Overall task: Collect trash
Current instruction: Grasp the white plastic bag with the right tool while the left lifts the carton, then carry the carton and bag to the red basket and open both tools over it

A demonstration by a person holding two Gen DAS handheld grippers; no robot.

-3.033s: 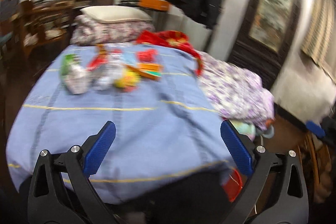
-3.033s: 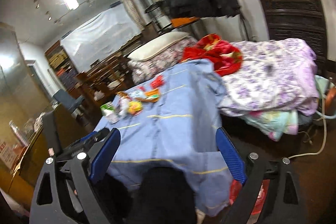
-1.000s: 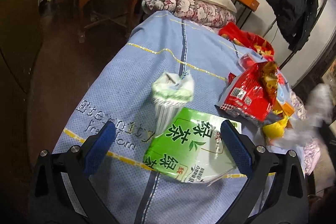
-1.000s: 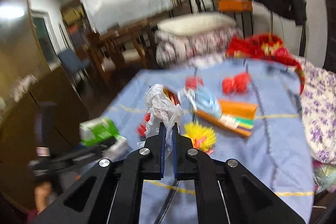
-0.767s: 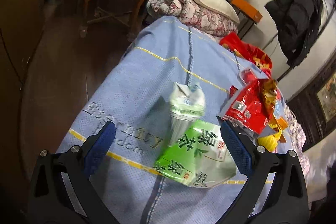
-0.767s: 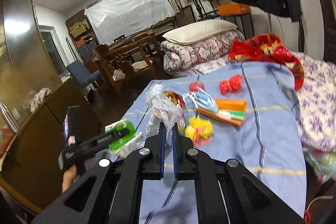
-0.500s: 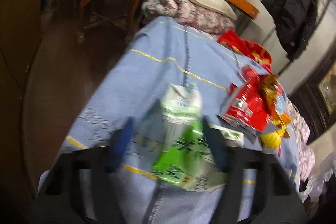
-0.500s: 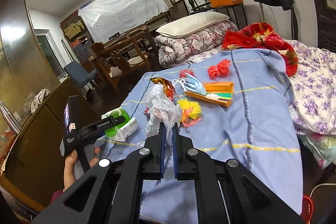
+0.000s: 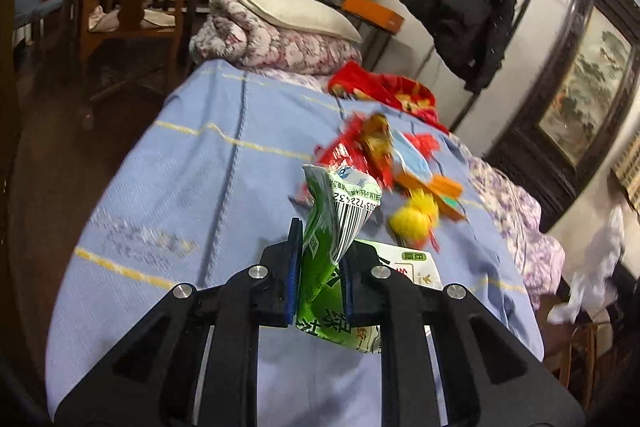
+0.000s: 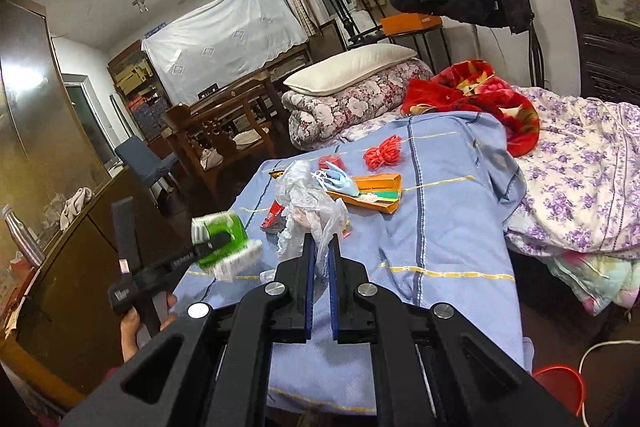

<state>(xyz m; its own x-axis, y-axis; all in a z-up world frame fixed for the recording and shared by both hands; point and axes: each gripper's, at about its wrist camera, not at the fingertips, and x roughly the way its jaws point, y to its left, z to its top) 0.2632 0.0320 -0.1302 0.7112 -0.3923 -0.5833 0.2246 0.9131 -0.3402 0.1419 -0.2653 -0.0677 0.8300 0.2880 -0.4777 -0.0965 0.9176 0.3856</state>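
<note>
Left gripper (image 9: pixel 320 267): clamped on green packet (image 9: pixel 332 223), held just above blue bedspread (image 9: pixel 180 163).
Right gripper (image 10: pixel 319 267): pinched shut on clear plastic bag (image 10: pixel 308 207), held over the bedspread.
Remaining trash: red wrapper (image 9: pixel 352 151), orange box (image 10: pixel 372 193), yellow pom-pom (image 9: pixel 416 217) on the bedspread.
Technique: the bag's mouth is best opened before the packet is released; squeeze kept firm, as thin film is judged slippery.

Green wrapper (image 9: pixel 320 259) — lower part hidden btwn pads, print unreadable. Lettering on blue bedspread (image 9: pixel 192 187) near its front-left corner blurred. White plastic bag (image 10: pixel 308 207) covers red packet (image 10: pixel 274 213) — mostly hidden.
</note>
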